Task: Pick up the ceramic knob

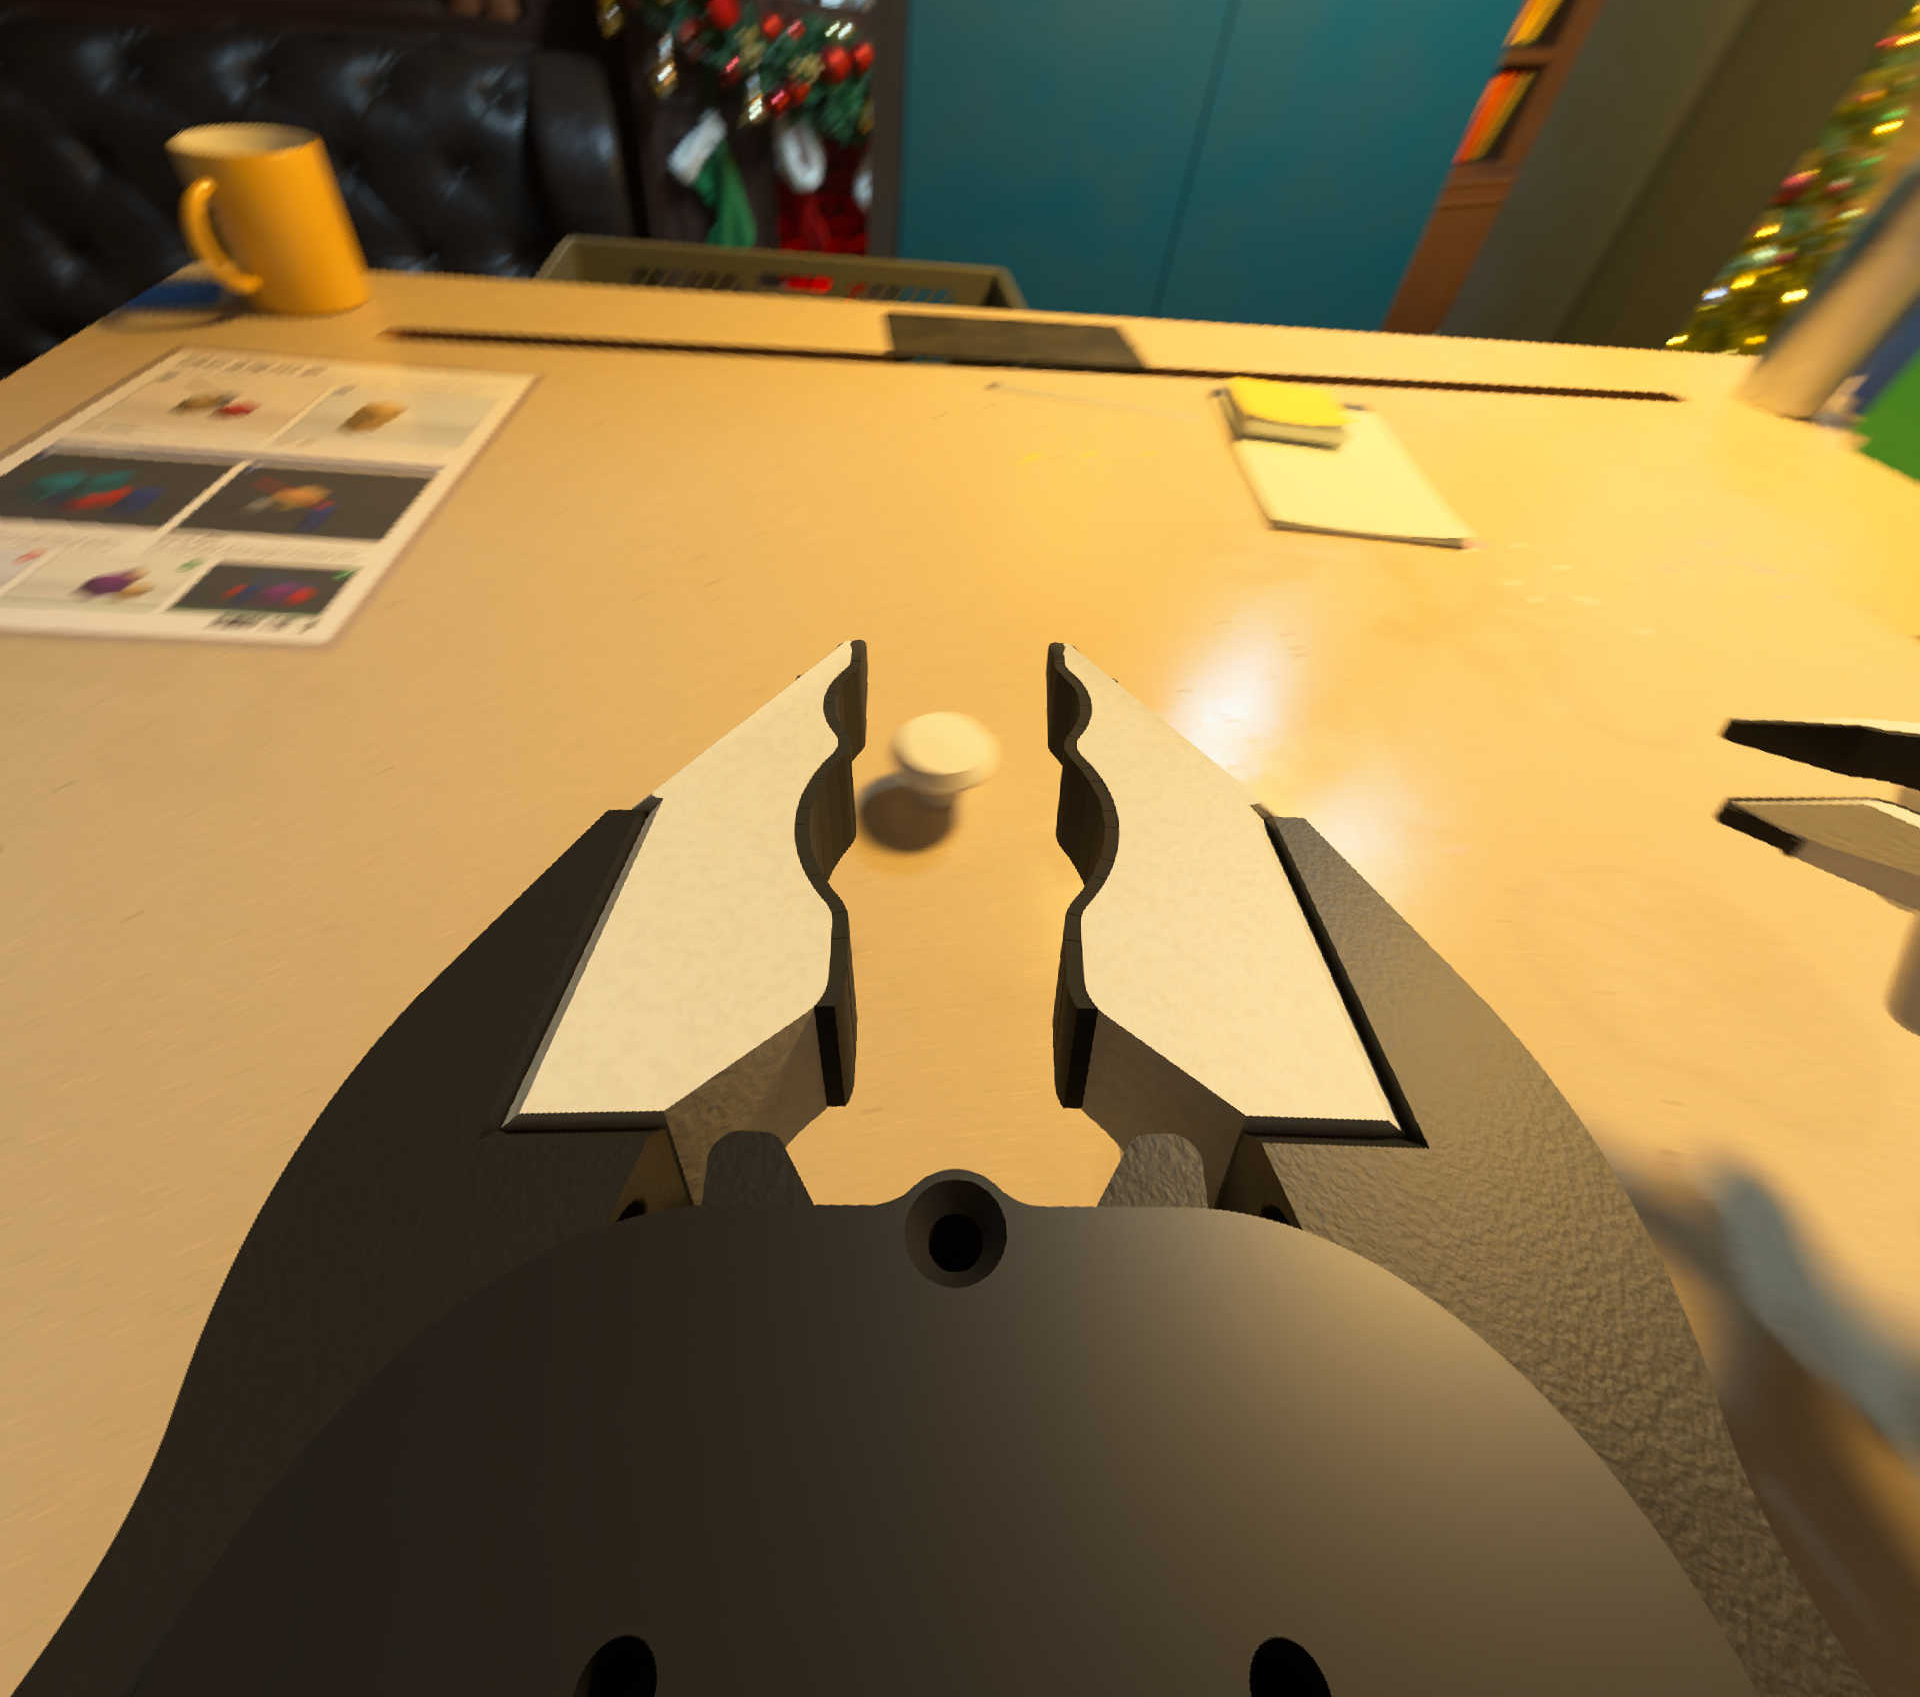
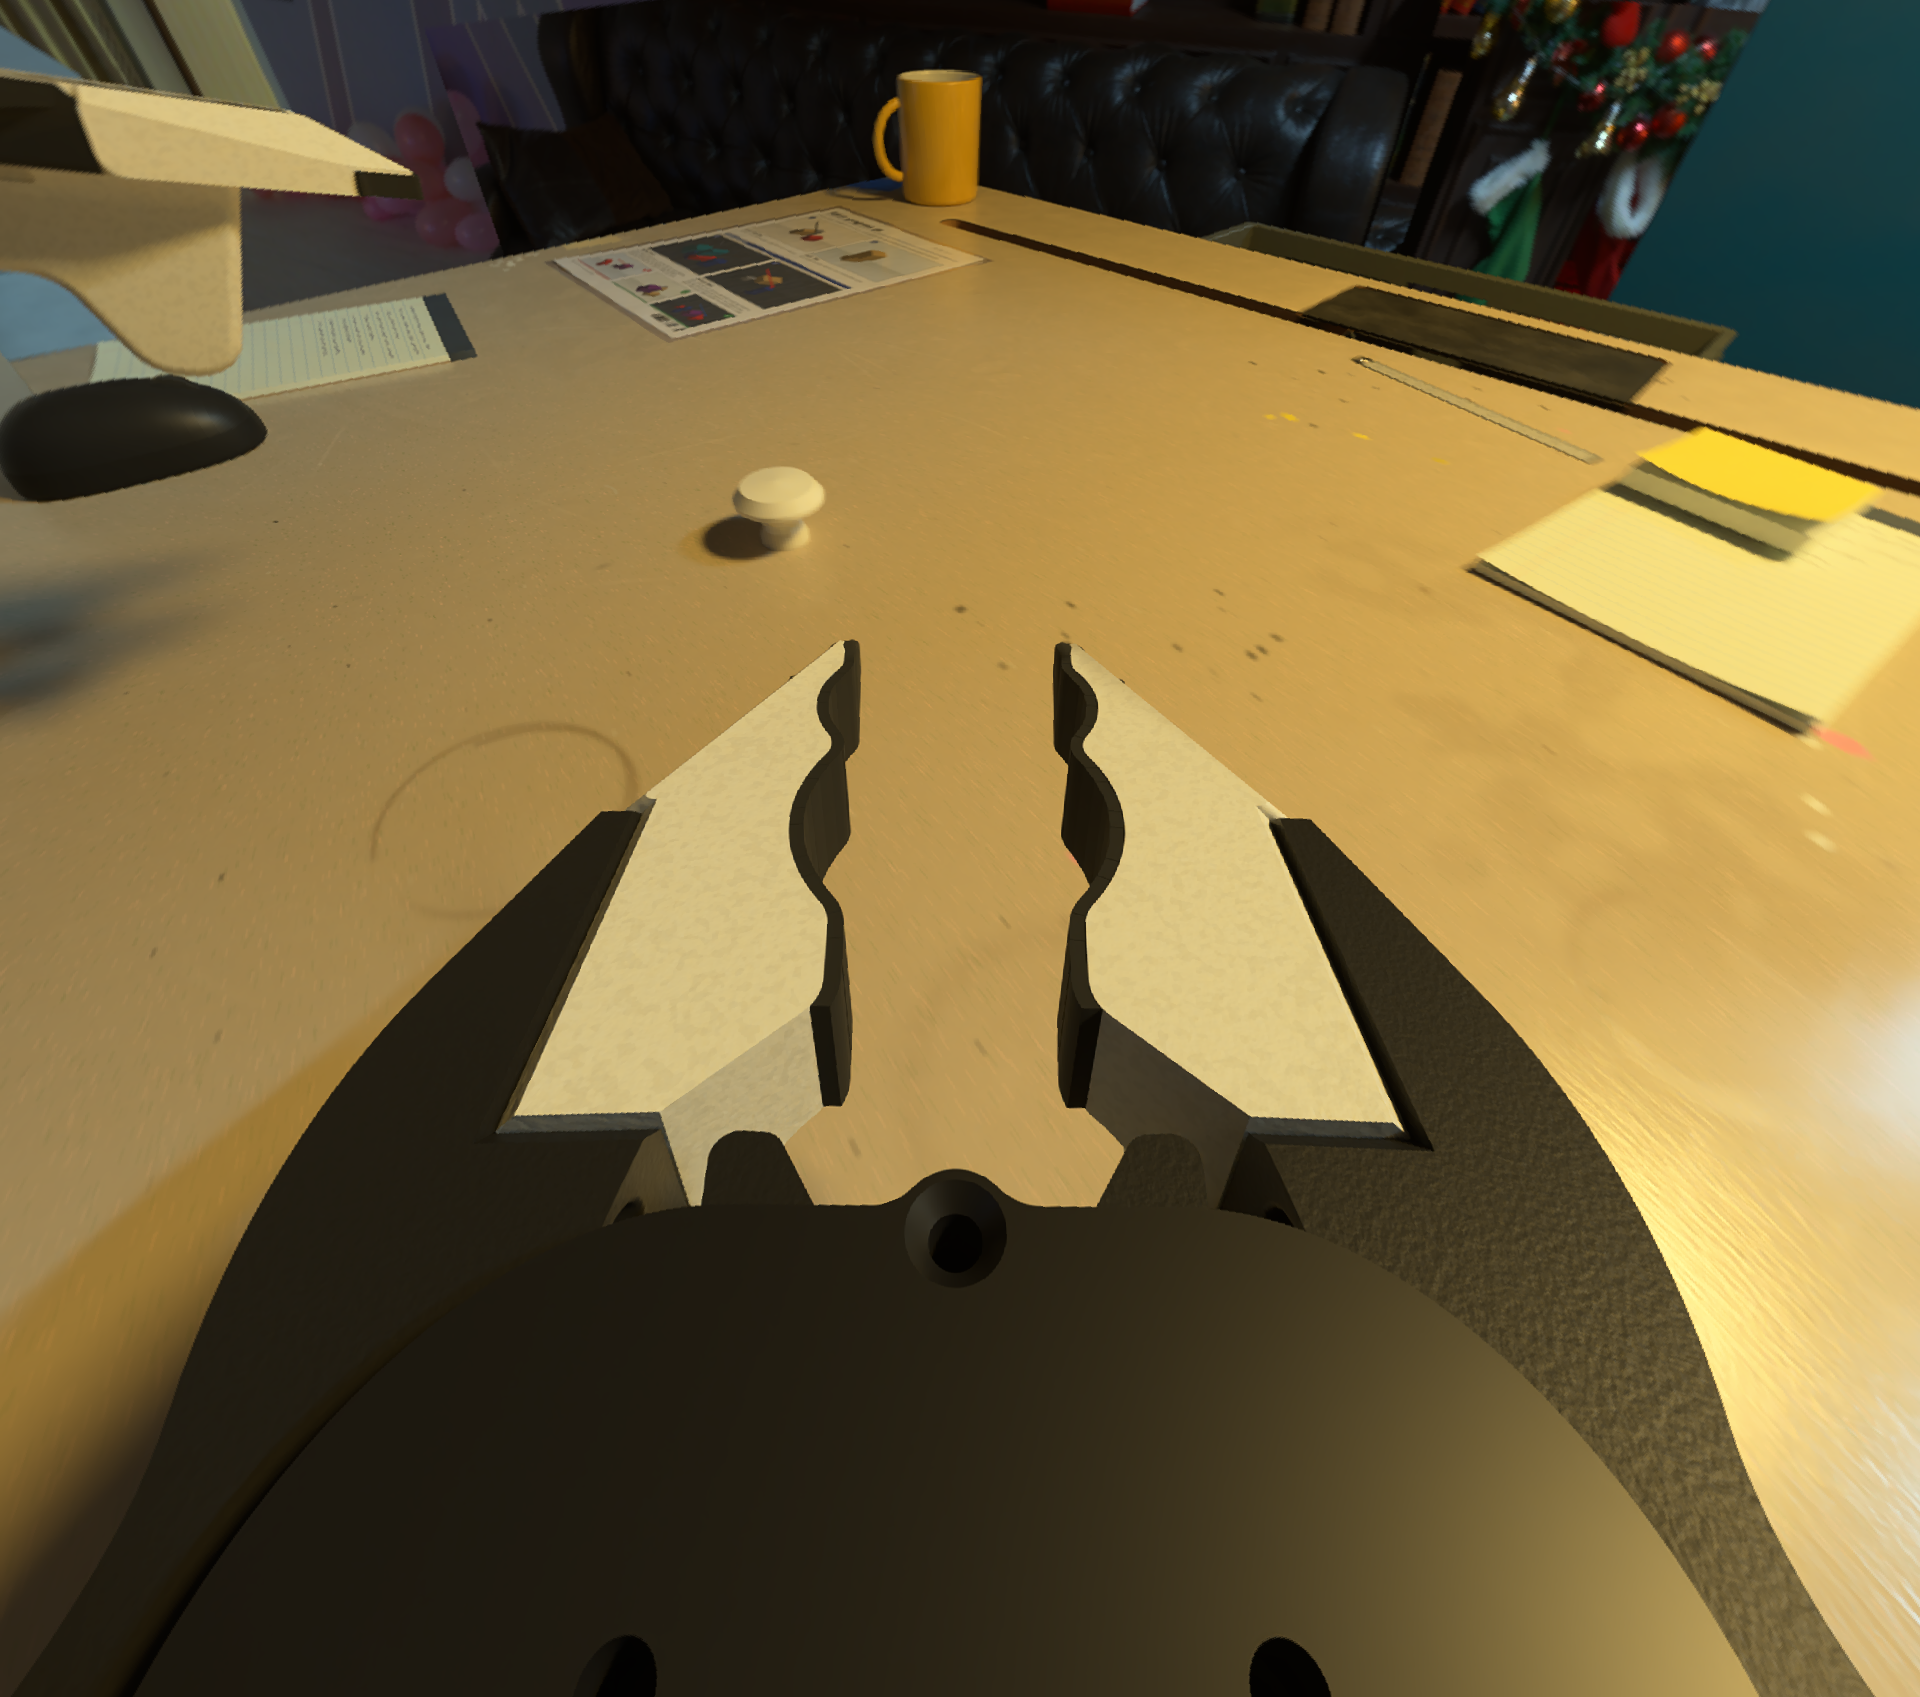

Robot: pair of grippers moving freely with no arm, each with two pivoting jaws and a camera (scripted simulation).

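Left tongs [image 1: 956, 660] apart, empty. Ceramic knob [image 1: 943, 759] upright mid-surface [image 1: 727, 504], framed between their tips, untouched. Right tongs [image 2: 956, 660] apart, empty, well short of knob.

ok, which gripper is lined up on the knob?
The left gripper: the white knob sits between its open fingertips. The right gripper, also open, points past the knob.

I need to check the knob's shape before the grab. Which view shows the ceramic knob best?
The right wrist view: the ceramic knob stands sharp and unobstructed on the table. The left wrist view shows it blurred between the open left gripper fingers.
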